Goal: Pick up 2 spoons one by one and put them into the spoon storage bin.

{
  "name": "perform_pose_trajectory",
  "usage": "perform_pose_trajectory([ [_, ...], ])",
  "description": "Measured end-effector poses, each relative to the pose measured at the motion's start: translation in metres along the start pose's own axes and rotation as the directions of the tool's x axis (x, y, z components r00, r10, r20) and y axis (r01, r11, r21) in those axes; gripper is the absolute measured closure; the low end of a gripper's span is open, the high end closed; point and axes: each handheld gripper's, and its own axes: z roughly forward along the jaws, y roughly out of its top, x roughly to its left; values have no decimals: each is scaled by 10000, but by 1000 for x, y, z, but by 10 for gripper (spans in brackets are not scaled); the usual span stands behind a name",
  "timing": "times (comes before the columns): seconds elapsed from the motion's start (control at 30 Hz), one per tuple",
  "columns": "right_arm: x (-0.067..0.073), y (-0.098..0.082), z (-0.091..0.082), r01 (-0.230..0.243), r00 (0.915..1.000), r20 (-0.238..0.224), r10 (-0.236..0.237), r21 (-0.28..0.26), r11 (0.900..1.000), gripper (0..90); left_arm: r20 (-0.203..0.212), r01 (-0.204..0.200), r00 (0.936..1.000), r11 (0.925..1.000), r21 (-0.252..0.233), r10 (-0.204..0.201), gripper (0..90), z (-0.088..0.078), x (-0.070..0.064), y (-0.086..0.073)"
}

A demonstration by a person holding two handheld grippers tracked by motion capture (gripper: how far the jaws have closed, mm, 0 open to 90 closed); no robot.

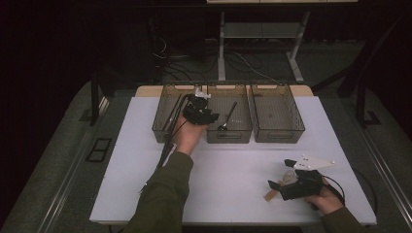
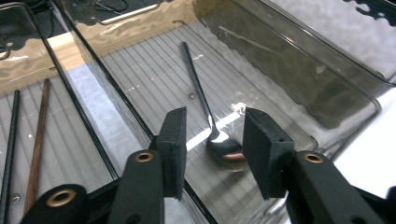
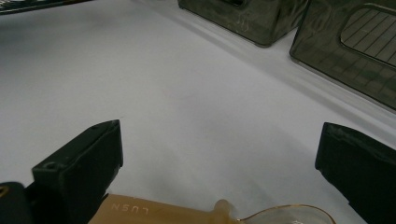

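A person's left claw [image 1: 200,108] hangs over the middle one of three smoky plastic bins [image 1: 228,127] lined up at the far side of a white table [image 1: 228,170]. In the left gripper view its jaws stand partly apart, with nothing pinched; a black spoon [image 2: 211,122] lies below on the ribbed bin floor, its bowl showing in the gap between the pads and its handle running away toward the far wall. The pads do not touch it. In the neighbouring bin [image 2: 42,140], two thin sticks [image 2: 37,149], one dark and one brown, lie side by side.

Near the table's front right corner the right claw [image 1: 282,182] rests low, its jaws spread wide. In the right gripper view a tan-handled spoon with a clear bowl [image 3: 196,213] lies on the table between those jaws, close to the left pad; whether it touches that pad cannot be told. The third bin [image 1: 277,114] sits rightmost in the row.
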Motion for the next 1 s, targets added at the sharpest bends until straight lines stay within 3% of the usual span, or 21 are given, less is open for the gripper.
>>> perform_pose_trajectory([
  [0.17, 0, 0, 0, -15, 10000, -13, 15, -8, 10000, 11, 373, -196, 9991, 9995, -238, 205, 535, -8, -3, -3],
  [0.27, 0, 0, 0, 11, 10000, -16, -11, 37, 10000, 11, 713, -628, 9955, 9980, -87, 632, 502, -13, -3, -5],
  [0.37, 0, 0, 0, 9, 10000, 1, -9, 49, 10000, 11, 1058, -677, 9919, 9973, -278, 703, 476, -18, -7, -11],
  [0.5, 0, 0, 0, 6, 10000, 15, -6, 41, 10000, 11, 1294, -978, 9863, 9945, -373, 1018, 446, -27, -8, -18],
  [0.63, 0, 0, 0, 17, 10000, 20, -17, 62, 10000, 11, 1522, -960, 9828, 9936, -601, 1041, 425, -36, -11, -27],
  [0.7, 0, 0, 0, 10, 10000, 21, -10, 63, 10000, 11, 1564, -1299, 9783, 9905, -460, 1355, 404, -41, -12, -33],
  [1.0, 1, 0, 1, 3, 10000, 29, -3, 52, 10000, 11, 1887, -1269, 9722, 9892, -735, 1388, 329, -60, -17, -63],
])
